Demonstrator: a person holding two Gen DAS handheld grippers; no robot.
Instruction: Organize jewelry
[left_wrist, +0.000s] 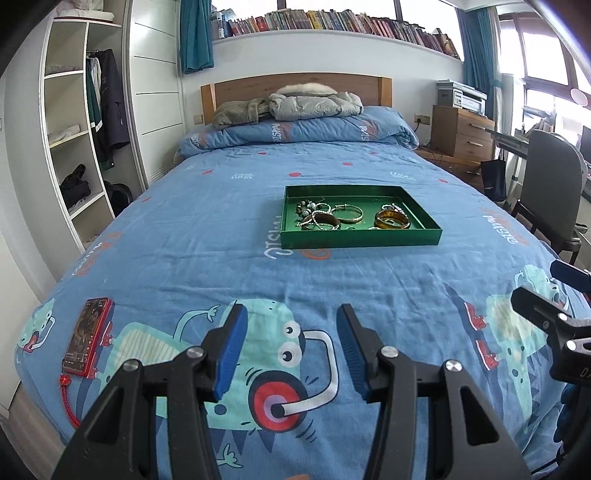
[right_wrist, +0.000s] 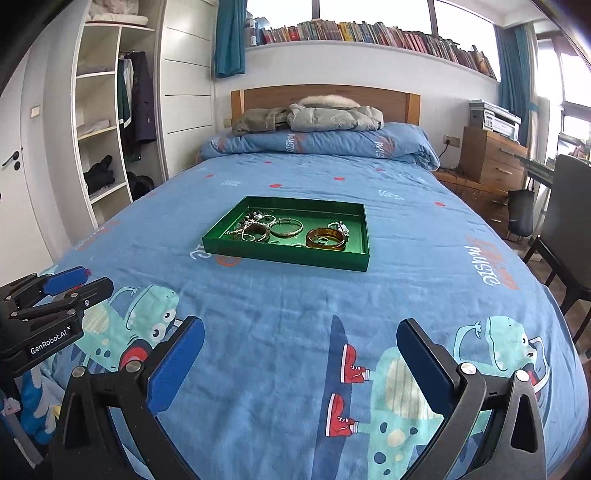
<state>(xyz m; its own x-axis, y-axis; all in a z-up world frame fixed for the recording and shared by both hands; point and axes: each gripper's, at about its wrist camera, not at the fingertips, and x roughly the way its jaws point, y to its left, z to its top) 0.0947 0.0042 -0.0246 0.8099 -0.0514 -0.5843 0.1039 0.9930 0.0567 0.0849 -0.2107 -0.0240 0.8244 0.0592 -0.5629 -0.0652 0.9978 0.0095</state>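
Green tray (left_wrist: 360, 236) sits mid-bed (left_wrist: 221, 229), holding bangles (left_wrist: 391, 220) and bracelets (left_wrist: 321, 219). Left gripper (left_wrist: 291, 343) and right gripper (right_wrist: 301, 354) both hover over the bed's foot end, jaws apart, empty, tray well ahead of them. Red phone (left_wrist: 86, 336) lies left.

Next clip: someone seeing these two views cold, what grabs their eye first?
Probably the green tray in the middle of the blue cartoon bedspread, holding a tangle of bangles and beaded bracelets, with an amber bangle at its right end. Next, the open left gripper and right gripper low in the foreground, both empty and well short of the tray. A red phone lies near the bed's left edge.
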